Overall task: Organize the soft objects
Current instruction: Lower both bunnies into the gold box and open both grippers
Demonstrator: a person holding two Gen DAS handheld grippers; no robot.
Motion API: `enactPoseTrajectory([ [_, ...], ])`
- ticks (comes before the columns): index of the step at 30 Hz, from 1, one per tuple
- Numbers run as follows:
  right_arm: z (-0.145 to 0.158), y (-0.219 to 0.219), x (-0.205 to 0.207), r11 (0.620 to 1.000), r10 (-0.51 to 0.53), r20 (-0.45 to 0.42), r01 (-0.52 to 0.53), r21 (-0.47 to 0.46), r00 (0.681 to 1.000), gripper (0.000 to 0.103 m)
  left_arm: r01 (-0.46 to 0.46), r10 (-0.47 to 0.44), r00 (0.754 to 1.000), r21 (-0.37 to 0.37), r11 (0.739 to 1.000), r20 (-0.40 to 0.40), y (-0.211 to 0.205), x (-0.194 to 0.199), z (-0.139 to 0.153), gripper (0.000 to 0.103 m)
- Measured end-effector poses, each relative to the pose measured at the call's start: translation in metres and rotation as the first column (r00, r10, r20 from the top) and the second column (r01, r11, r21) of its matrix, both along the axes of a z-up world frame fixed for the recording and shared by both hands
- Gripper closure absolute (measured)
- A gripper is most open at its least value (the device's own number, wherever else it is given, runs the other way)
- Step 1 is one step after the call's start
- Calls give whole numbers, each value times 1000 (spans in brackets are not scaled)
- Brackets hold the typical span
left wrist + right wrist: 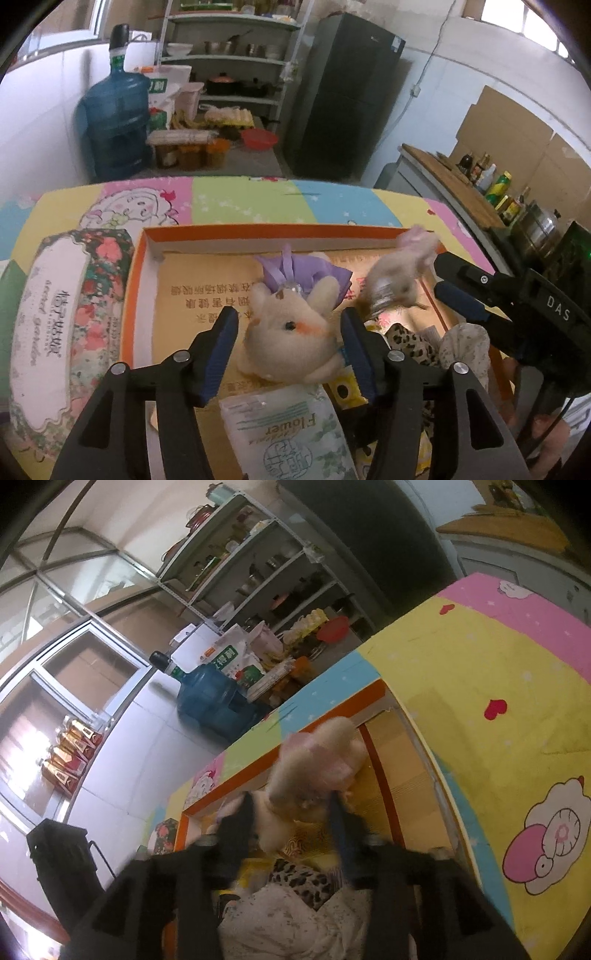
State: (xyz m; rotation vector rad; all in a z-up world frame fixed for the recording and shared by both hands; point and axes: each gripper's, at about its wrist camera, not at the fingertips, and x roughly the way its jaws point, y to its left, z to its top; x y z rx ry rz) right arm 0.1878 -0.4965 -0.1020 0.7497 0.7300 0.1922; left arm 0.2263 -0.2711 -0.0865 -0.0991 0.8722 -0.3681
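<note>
1. Two tools: the left tool [290,328] stands open astride one cream plush bunny [291,328], pads not touching it.
2. The right tool [437,278] is parted; one blurred pale plush toy [400,271] sits just ahead, seemingly loose.
3. One orange-rimmed box [258,230] on the surface [240,199] holds both toys, a leopard-print cloth [406,341] and a tissue pack [288,432].
4. The bunny wears a purple bow.

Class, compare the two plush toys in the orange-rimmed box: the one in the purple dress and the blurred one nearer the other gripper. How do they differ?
The purple-dress plush lies still and sharp between the left gripper's open jaws; the pink-topped plush is motion-blurred beside the right gripper. The first wears purple, the second a pink top. Both are cream and inside the box.
</note>
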Motion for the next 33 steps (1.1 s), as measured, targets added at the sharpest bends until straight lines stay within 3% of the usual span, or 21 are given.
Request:
enactPoseTrajectory([
  [20,35,19,-31,997,-36,68,40,-68,997,47,1,0,988,-1,1000,157,29,-53,37,42],
  [33,57,41,-60,992,-17,98,29,-122,995,47,-27,34,976,-35,999,217,66,-86,55,42],
])
